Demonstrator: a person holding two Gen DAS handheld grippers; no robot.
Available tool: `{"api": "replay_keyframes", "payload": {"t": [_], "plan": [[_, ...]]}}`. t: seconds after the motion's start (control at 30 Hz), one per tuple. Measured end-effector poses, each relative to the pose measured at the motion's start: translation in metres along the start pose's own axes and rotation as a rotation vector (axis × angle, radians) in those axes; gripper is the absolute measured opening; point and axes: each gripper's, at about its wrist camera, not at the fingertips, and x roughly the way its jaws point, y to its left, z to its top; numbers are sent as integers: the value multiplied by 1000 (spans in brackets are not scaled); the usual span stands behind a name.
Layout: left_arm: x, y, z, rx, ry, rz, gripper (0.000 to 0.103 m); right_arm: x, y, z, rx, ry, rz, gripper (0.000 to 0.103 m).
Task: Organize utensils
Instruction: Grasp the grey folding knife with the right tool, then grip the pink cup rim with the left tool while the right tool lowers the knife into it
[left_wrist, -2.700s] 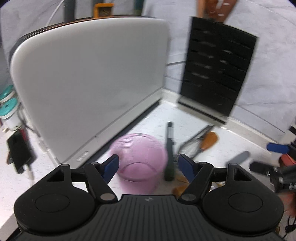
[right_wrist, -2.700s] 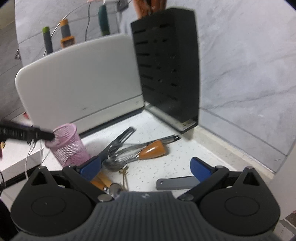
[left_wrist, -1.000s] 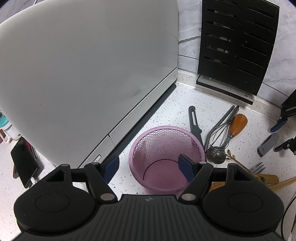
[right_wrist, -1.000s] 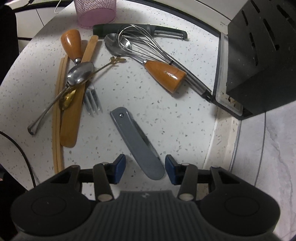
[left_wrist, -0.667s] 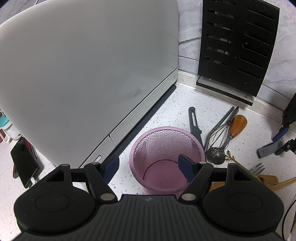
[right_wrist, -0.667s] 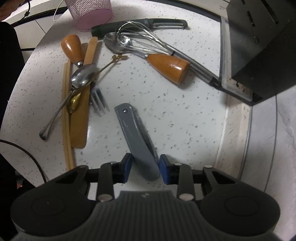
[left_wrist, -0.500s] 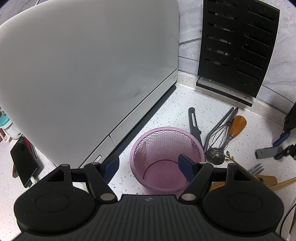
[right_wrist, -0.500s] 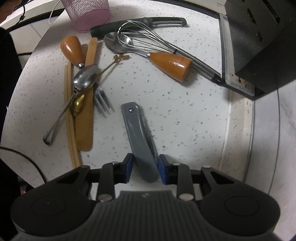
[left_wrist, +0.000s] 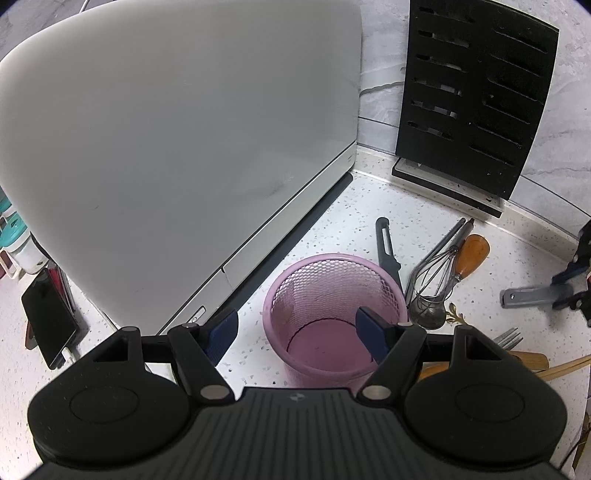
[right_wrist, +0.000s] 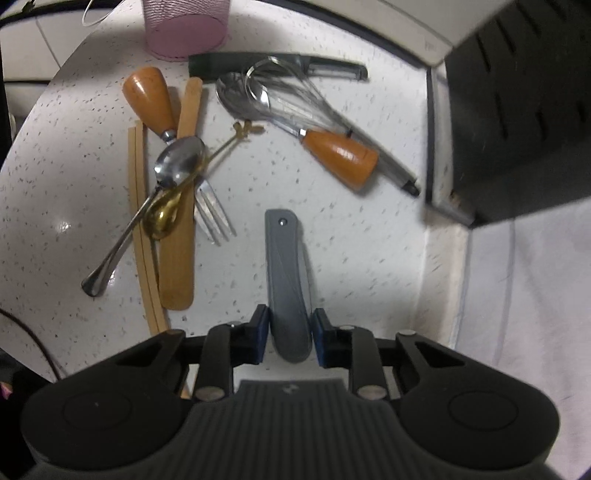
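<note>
A grey folding knife is between the pads of my right gripper. The jaws are closing and press on its near end. It hangs a little above the speckled counter. In the left wrist view the knife and the right gripper show at the far right. My left gripper hovers open over an empty pink mesh cup. One finger is over the cup's mouth and the other is outside its left wall. The pink cup is at the top of the right wrist view.
Loose utensils lie left of the knife: a wood-handled whisk, a dark peeler, a spoon, a fork, a wooden spatula and chopsticks. A black knife block stands at the back. A white appliance fills the left.
The right gripper's jaws have narrowed onto the grey knife, which now points straight ahead and is raised slightly. The left gripper and the pink cup have not moved.
</note>
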Motion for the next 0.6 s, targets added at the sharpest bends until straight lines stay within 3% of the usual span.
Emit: {"api": "replay_keyframes", "payload": {"t": [0.37,0.6], "plan": [[-2,5,-1,-15,-4,-11,86,-29,14,16,-293,103,-225,23],[-7,11,-1,-36,-17,-16,85,-67,20,41,-332,65,-222,23]]}}
